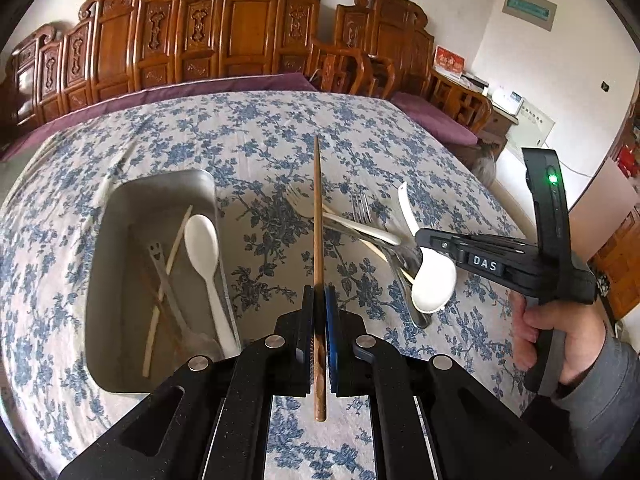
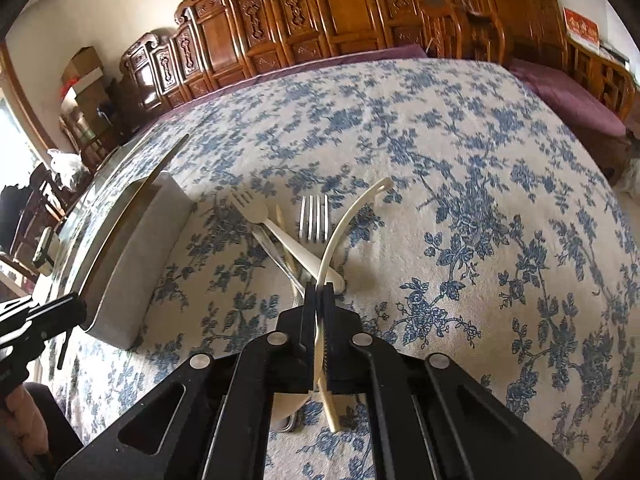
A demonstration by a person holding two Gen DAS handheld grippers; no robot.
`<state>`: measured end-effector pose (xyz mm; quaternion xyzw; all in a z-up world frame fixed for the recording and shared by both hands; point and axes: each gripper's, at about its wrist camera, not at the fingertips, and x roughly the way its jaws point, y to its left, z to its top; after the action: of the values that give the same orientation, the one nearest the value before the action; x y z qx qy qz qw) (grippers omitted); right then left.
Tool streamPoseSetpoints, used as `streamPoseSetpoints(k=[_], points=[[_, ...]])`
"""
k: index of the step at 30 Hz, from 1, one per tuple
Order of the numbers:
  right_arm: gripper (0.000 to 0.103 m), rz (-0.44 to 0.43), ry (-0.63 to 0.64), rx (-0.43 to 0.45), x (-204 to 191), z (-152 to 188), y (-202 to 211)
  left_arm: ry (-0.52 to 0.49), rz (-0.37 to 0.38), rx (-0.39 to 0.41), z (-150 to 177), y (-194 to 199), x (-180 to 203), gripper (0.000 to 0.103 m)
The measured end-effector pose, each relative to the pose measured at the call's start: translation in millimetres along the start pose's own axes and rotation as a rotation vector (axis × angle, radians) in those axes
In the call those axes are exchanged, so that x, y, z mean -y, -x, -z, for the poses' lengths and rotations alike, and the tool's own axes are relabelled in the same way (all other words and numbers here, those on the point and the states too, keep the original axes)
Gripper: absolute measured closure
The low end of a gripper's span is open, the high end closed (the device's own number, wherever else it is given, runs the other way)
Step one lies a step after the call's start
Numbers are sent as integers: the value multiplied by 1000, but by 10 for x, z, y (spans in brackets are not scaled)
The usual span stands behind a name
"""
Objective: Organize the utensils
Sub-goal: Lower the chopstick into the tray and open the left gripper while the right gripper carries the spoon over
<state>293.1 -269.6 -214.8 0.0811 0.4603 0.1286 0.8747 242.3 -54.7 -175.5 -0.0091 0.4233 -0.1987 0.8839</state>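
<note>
My left gripper (image 1: 319, 296) is shut on a brown wooden chopstick (image 1: 317, 220), held pointing forward above the floral tablecloth, just right of the steel tray (image 1: 160, 184). The tray holds a white plastic spoon (image 1: 204, 256), a metal spoon and pale chopsticks. My right gripper (image 2: 319, 292) is shut on a white ceramic spoon (image 2: 352, 216), gripped near its bowl, handle curving up and forward; it also shows in the left wrist view (image 1: 434, 280). Under it lies a pile: a cream fork (image 2: 256, 212), a metal fork (image 2: 314, 216), a pale chopstick (image 2: 286, 240).
The tray's outer wall (image 2: 132, 264) stands left of the pile in the right wrist view. Carved wooden chairs (image 1: 240, 28) and purple cushions line the far side of the table. The table's right edge drops off near a wall and cabinet (image 1: 532, 124).
</note>
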Motion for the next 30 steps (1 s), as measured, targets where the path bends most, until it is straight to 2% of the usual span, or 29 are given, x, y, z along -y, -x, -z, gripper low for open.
streamPoseSetpoints(k=[7, 14, 30], points=[[99, -41, 62, 28, -280, -44, 175, 9, -39, 26, 3, 183, -163, 99], [99, -89, 128, 46, -659, -112, 287, 63, -87, 22, 10, 281, -498, 99], [99, -156, 248, 34, -1405, -283, 230, 150, -124, -44, 108, 81, -1002, 99]])
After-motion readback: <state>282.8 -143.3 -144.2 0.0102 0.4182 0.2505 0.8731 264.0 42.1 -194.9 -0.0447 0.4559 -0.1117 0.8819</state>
